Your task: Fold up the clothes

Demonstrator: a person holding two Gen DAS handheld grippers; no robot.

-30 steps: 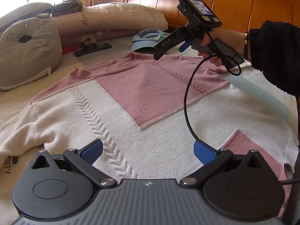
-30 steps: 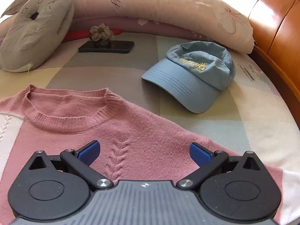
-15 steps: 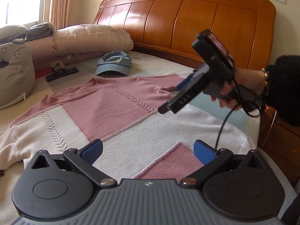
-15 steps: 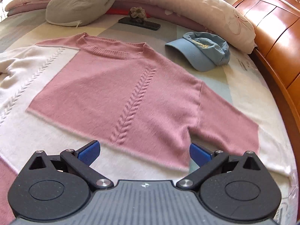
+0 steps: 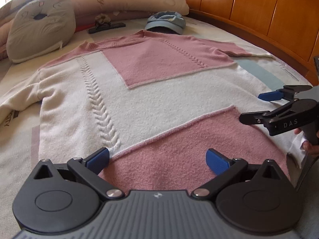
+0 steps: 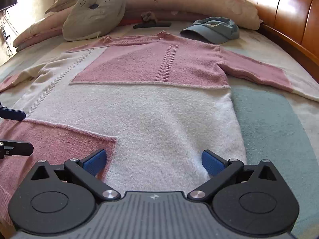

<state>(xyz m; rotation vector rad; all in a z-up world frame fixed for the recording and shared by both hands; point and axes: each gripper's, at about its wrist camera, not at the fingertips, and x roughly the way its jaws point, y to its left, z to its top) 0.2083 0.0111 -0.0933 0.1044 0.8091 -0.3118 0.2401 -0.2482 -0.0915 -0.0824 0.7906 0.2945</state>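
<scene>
A pink and cream knit sweater [image 5: 151,99] [image 6: 159,107] lies flat on the bed, collar far, hem near, both sleeves spread out. My left gripper [image 5: 157,160] hovers open over the pink patch at the hem's left part, nothing between its blue pads. My right gripper [image 6: 153,162] hovers open over the cream hem on the right side, holding nothing. In the left wrist view the right gripper [image 5: 253,107] shows at the right edge with a hand behind it. The left gripper's fingers [image 6: 12,113] poke in at the left edge of the right wrist view.
A blue cap [image 5: 165,21] [image 6: 215,29] lies beyond the collar. A grey cushion [image 5: 39,33] [image 6: 93,16], long pillows [image 6: 189,2], a black phone [image 5: 107,26] with a small ornament sit at the far side. A wooden headboard [image 5: 259,14] runs along the right.
Both grippers pulled back from the collar and shoulder area and dropped low to the sweater's hem, side by side. Both stayed open throughout.
</scene>
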